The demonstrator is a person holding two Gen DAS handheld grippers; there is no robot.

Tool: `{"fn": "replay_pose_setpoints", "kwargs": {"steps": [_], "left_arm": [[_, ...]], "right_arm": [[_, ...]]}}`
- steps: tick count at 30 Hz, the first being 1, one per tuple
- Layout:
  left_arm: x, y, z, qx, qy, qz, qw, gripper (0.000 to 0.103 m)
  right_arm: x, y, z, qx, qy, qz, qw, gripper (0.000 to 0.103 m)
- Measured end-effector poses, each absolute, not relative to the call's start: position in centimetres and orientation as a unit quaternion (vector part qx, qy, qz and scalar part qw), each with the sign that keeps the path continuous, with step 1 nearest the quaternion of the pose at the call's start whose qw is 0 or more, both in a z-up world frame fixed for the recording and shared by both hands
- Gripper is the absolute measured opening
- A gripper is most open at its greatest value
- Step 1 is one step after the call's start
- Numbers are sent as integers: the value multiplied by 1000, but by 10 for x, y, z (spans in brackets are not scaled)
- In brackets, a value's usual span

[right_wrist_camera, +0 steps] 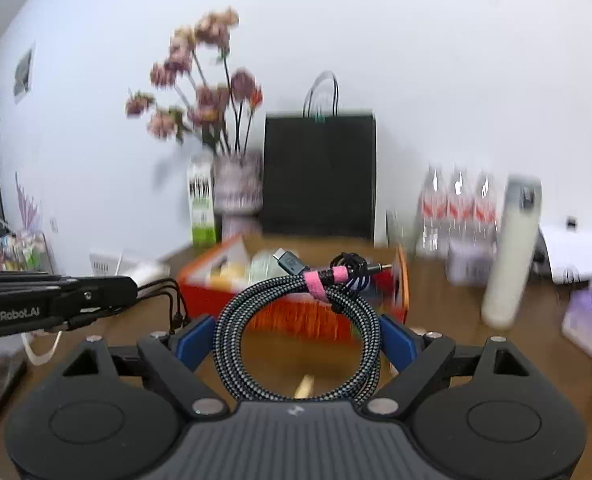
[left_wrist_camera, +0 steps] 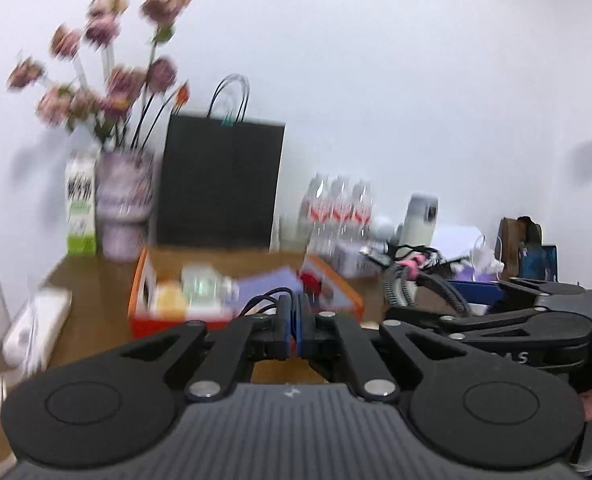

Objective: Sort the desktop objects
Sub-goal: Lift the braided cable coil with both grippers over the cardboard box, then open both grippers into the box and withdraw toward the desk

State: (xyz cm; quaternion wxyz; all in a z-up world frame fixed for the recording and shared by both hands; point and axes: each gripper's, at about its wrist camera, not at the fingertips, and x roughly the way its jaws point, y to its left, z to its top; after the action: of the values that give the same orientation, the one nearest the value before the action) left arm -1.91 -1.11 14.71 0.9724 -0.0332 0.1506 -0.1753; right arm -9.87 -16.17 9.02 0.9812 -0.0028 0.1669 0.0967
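right gripper [right_wrist_camera: 296, 336]: blue pads clamped across the coiled black-and-white braided cable with pink strap [right_wrist_camera: 296, 320], held in the air before the orange cardboard box [right_wrist_camera: 296, 316] | left gripper [left_wrist_camera: 295, 320]: fingers pressed together, empty | risk: springy coil may slip loose, or snag the box rim on release

An office-like room, judging by the wooden desk [right_wrist_camera: 456, 292] against a plain white wall, cluttered with a black paper bag [right_wrist_camera: 319, 172], water bottles [right_wrist_camera: 458, 208], a vase of flowers [right_wrist_camera: 238, 192] (blurred) and an orange storage box [left_wrist_camera: 144, 316].
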Motion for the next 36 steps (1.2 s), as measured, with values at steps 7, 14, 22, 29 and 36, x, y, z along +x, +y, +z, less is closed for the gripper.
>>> {"fn": "replay_pose_setpoints", "kwargs": {"steps": [7,14,22,29,36], "left_arm": [[122,-19,187,-18,158,-133,978,3],[262,-11,152,-15,277,-56,959,101],[252,6,135,-17,318,-59,946,103],[164,9,107,-36,308,-60,949,103],[44,-1,43,-34,312,-90,945,103]], "right_arm": [[28,-175,131,3,171,89,981,87],[159,-163,115,-11,266,58,962,90],[158,-180,98,23,300,53,952,93],[91,-191,59,50,313,46,948,93],[-19,-178,-4,33,302,51,951,93]]}}
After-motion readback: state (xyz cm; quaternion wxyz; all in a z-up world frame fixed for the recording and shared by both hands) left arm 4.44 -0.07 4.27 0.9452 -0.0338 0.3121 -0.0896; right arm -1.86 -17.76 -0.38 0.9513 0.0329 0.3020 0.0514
